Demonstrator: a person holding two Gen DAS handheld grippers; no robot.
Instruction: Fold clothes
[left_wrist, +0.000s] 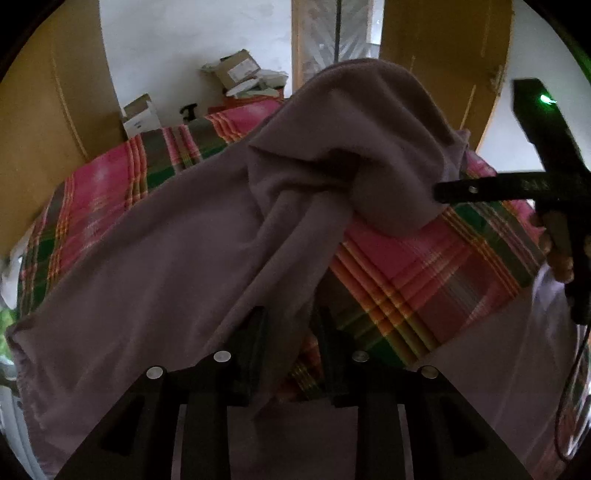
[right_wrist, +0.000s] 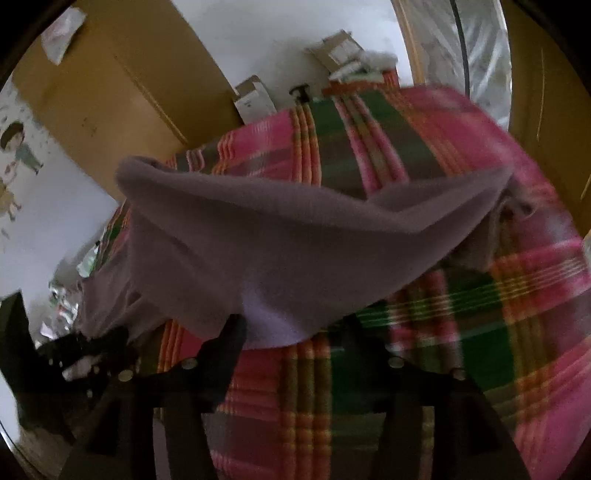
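A mauve garment (left_wrist: 177, 258) lies across a pink and green plaid bedsheet (left_wrist: 417, 280). My left gripper (left_wrist: 290, 332) is at its near edge, shut on a taut fold that runs between the fingers. My right gripper (left_wrist: 439, 192) comes in from the right and holds another part of the garment lifted above the sheet, so a bunched fold hangs from it. In the right wrist view the garment (right_wrist: 295, 236) billows up from my right gripper (right_wrist: 291, 332), which is shut on its lower edge. The left gripper (right_wrist: 92, 350) shows at the lower left with cloth running into it.
Cardboard boxes (left_wrist: 240, 70) and a white box (left_wrist: 142, 114) stand at the far end of the bed against a white wall. Yellow-brown wooden panels (left_wrist: 48, 110) flank the bed. A person's hand (left_wrist: 557, 254) holds the right gripper's handle.
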